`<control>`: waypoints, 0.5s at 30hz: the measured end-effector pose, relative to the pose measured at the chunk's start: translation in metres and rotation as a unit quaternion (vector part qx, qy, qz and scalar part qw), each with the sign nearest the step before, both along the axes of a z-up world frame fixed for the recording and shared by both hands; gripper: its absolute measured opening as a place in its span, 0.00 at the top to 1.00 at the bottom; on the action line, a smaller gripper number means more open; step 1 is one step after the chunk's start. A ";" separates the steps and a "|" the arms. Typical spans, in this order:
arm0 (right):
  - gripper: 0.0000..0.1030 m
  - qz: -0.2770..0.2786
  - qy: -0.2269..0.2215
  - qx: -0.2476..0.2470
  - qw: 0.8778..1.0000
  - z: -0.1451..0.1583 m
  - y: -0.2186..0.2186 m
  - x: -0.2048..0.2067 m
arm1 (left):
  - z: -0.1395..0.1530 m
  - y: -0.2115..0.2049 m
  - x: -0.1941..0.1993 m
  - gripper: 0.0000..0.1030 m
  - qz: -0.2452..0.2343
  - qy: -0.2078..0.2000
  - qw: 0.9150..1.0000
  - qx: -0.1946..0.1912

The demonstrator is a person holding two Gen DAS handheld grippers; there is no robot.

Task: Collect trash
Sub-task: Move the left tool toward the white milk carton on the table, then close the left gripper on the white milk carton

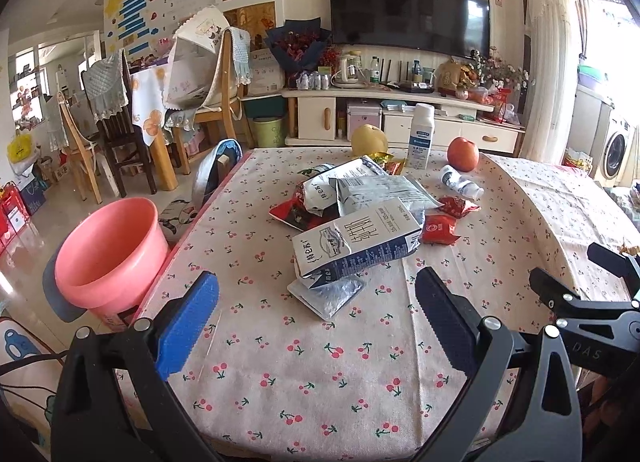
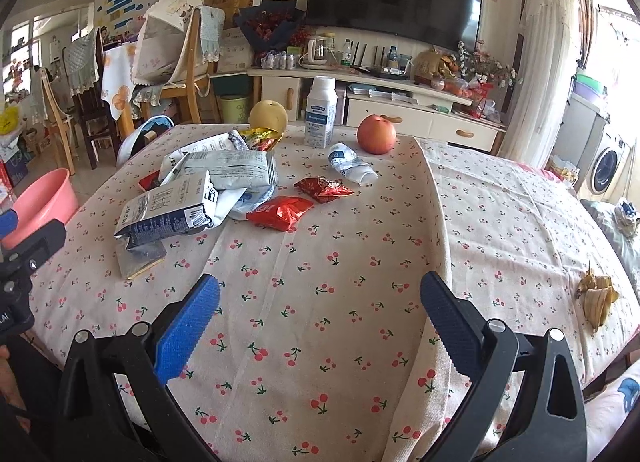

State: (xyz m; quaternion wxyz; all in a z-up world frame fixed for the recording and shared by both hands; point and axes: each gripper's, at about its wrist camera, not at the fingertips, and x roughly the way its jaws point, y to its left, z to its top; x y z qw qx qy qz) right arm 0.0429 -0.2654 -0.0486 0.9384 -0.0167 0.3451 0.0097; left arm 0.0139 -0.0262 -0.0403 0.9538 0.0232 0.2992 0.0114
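Observation:
A heap of trash lies mid-table: a flattened milk carton [image 1: 356,240] [image 2: 168,207], grey foil bags [image 1: 380,189] [image 2: 228,169], red snack wrappers [image 1: 440,227] [image 2: 280,211], a crushed small bottle [image 1: 460,181] [image 2: 352,165] and a silver pouch [image 1: 326,296]. A banana peel [image 2: 596,296] rests at the table's right edge. My left gripper [image 1: 316,316] hangs open just short of the carton, empty. My right gripper [image 2: 320,314] is open over bare cloth, empty. A pink bucket [image 1: 110,250] [image 2: 40,203] stands beside the table's left edge.
A cherry-print cloth covers the table [image 1: 304,374] [image 2: 340,262]. At its far side stand a white bottle [image 1: 420,135] [image 2: 320,117], a yellow pear [image 1: 369,138] [image 2: 269,114] and a red apple [image 1: 463,153] [image 2: 376,133]. Chairs and a TV cabinet lie beyond.

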 end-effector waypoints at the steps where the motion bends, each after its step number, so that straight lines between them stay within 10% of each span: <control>1: 0.04 0.000 0.001 0.012 1.000 0.000 -0.004 0.002 | -0.001 -0.001 0.002 0.04 -0.006 0.000 1.000 0.000; 15: 0.04 0.026 0.013 0.101 0.994 -0.001 -0.033 0.044 | -0.010 -0.005 0.053 0.04 -0.131 0.010 0.991 0.021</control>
